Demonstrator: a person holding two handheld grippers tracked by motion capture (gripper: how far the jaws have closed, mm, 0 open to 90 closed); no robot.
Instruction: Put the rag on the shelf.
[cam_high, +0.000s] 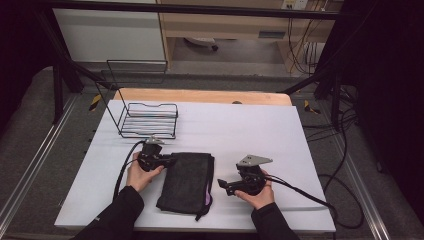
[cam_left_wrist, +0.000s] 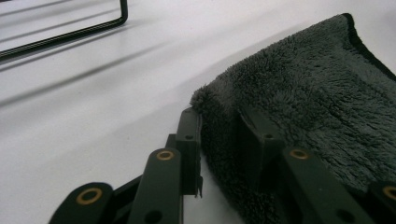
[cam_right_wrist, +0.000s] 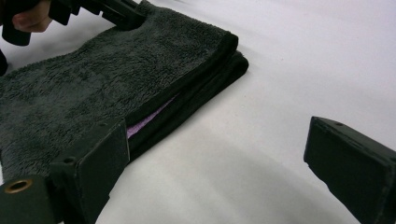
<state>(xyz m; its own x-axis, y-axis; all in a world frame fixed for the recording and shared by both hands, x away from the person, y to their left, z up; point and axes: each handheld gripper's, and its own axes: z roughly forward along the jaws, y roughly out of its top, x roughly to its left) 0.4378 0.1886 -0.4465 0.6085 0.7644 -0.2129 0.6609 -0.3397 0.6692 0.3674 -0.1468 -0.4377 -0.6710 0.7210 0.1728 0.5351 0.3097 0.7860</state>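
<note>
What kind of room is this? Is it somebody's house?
Probably not a house: it looks like a lab or workshop set up for recording. A white table stands inside a black metal frame, loose cables trail over the grey floor, and a person works a folded dark towel with hand-held tongs.
</note>
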